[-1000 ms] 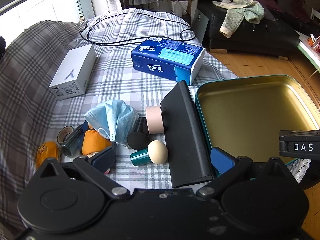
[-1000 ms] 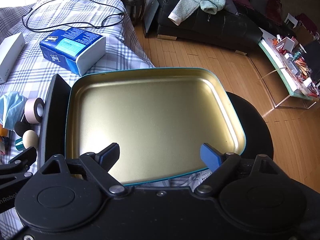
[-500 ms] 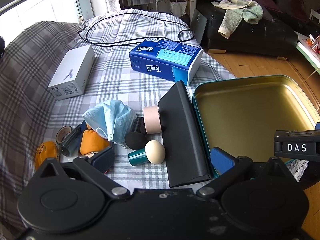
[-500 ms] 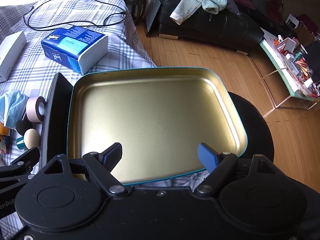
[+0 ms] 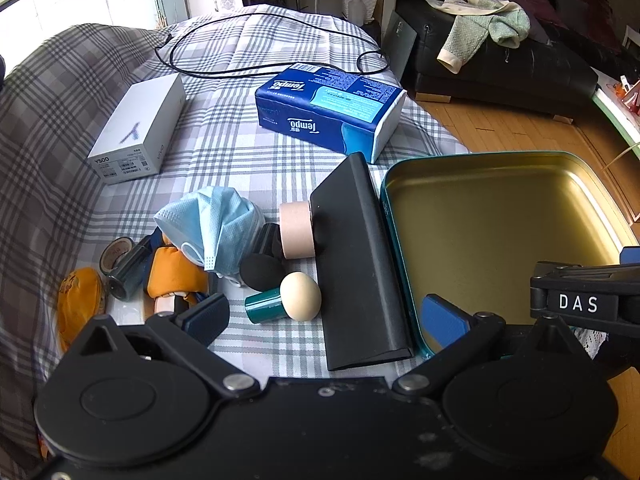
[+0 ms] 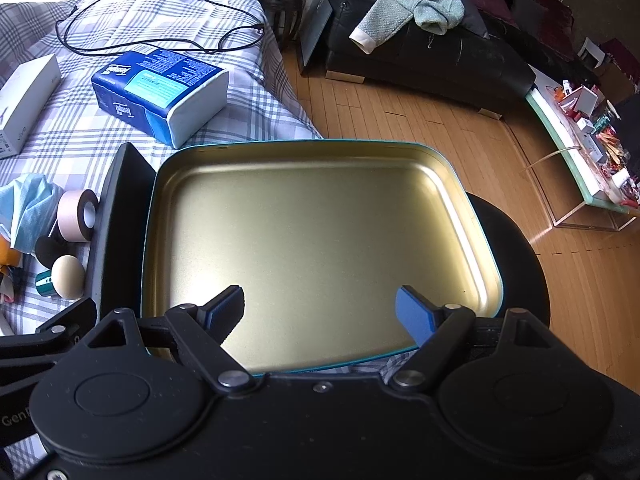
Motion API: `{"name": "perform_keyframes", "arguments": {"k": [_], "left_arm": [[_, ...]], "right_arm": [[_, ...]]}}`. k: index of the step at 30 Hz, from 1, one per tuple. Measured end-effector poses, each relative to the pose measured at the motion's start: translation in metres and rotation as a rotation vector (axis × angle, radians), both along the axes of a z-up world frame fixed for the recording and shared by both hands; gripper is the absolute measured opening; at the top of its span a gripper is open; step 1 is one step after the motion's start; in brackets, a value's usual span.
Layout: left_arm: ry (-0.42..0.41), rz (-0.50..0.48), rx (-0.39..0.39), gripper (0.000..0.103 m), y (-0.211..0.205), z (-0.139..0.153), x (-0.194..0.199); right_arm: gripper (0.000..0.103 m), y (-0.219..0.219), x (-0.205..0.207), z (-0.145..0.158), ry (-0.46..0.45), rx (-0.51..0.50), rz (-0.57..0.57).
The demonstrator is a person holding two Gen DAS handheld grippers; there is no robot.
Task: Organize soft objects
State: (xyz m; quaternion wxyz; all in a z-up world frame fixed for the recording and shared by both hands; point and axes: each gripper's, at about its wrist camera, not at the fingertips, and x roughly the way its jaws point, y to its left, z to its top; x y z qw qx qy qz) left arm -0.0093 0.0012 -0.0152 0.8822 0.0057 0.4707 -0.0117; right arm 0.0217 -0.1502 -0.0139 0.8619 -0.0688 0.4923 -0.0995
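Observation:
On the checked cloth lies a heap of small items: a crumpled blue face mask point(image 5: 212, 224), an orange plush piece point(image 5: 176, 276), a black sponge point(image 5: 262, 272) and a beige puff on a teal handle point(image 5: 300, 296). My left gripper point(image 5: 324, 316) hangs open just in front of them, with nothing between its fingers. To the right sits a gold tin tray point(image 5: 500, 216) with nothing in it. My right gripper point(image 6: 320, 308) stands open over the near part of the tray point(image 6: 320, 220), holding nothing.
A black case point(image 5: 360, 264) lies between heap and tray, with a pink tape roll point(image 5: 296, 230) against it. Behind are a blue tissue pack point(image 5: 332, 108), a white box point(image 5: 136, 128) and a black cable point(image 5: 240, 74). A dark cylinder point(image 5: 128, 268) lies left. Wooden floor and a sofa point(image 6: 440, 60) are right.
The right gripper's fingers have come slightly closer together. Both hands have stayed where they were, and nothing on the table has moved.

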Motion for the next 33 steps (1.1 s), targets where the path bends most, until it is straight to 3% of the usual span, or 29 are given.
{"name": "perform_keyframes", "arguments": {"k": [33], "left_arm": [[0.034, 0.034, -0.008, 0.103, 0.0058, -0.0078, 0.0039]], "right_arm": [[0.079, 0.0052, 0.001, -0.0015, -0.001, 0.019, 0.018]]}}
